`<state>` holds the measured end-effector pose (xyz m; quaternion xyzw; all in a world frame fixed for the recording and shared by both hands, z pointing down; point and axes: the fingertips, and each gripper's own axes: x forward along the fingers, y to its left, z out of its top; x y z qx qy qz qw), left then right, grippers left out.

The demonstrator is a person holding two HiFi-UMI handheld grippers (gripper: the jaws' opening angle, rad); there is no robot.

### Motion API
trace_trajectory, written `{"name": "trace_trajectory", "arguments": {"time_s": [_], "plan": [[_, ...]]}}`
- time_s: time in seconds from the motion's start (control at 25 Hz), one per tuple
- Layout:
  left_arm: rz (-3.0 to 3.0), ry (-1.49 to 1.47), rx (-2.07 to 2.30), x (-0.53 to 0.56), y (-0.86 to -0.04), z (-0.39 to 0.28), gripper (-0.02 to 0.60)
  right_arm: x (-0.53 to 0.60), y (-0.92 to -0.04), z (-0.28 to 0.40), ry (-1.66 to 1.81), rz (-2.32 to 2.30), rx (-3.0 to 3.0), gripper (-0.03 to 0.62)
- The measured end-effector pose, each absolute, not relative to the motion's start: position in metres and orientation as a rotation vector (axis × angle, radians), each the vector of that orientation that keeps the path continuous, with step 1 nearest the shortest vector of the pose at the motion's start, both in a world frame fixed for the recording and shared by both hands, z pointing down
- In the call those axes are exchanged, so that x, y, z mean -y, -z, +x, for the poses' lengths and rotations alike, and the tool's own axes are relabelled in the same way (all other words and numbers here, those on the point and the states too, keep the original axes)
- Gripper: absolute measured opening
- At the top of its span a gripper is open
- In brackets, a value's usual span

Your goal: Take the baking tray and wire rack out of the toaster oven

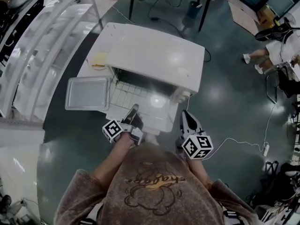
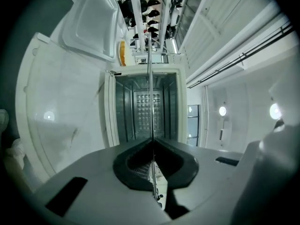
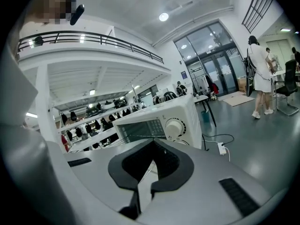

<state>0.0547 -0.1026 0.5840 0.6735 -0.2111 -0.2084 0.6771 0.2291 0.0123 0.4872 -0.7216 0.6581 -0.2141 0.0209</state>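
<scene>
Left tool (image 2: 151, 142) clamped on wire rack (image 1: 125, 96), near edge; rack runs straight ahead into toaster oven (image 1: 154, 55), so pull straight back. Baking tray (image 1: 87, 93) on desk (image 1: 86, 73), left of it. Right tool (image 3: 152, 142) closed, empty.

The toaster oven (image 1: 154, 55) is being shown in white, its cavity (image 2: 146, 107) in dark grey with a dotted pattern on the back wall. The baking tray (image 1: 87, 93) is being seen in pale silver-grey, the wire rack (image 1: 127, 95) as a light grid of squares. Black-and-white square markers are being carried on the cubes of the left tongs (image 1: 134, 109) and right tongs (image 1: 187, 117). The floor (image 1: 234, 93) is being rendered in dark green-grey, the sweater (image 1: 154, 186) in brown with a yellow print.
</scene>
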Motion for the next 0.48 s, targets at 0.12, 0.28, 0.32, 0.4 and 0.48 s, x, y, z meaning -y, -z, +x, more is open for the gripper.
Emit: {"name": "trace_trajectory", "arguments": {"time_s": [0.12,0.28,0.32,0.4,0.48], "plan": [[1.488,0.471,0.472,0.089,-0.582,0.041,0.0,-0.006,-0.488,0.221,0.667,-2.211,-2.081,-0.002],[1.525,0.491,0.451,0.076,-0.568,0.028,0.0,-0.001,-0.486,0.217,0.66,-2.189,-2.114,-0.002],[1.524,0.499,0.443,0.073,-0.565,0.026,0.0,-0.001,-0.486,0.216,0.659,-2.187,-2.117,-0.002],[1.522,0.513,0.435,0.067,-0.561,0.021,0.0,0.001,-0.487,0.216,0.658,-2.18,-2.125,-0.002],[1.524,0.52,0.438,0.062,-0.559,0.015,0.0,0.003,-0.488,0.214,0.66,-2.171,-2.138,-0.002]]}}
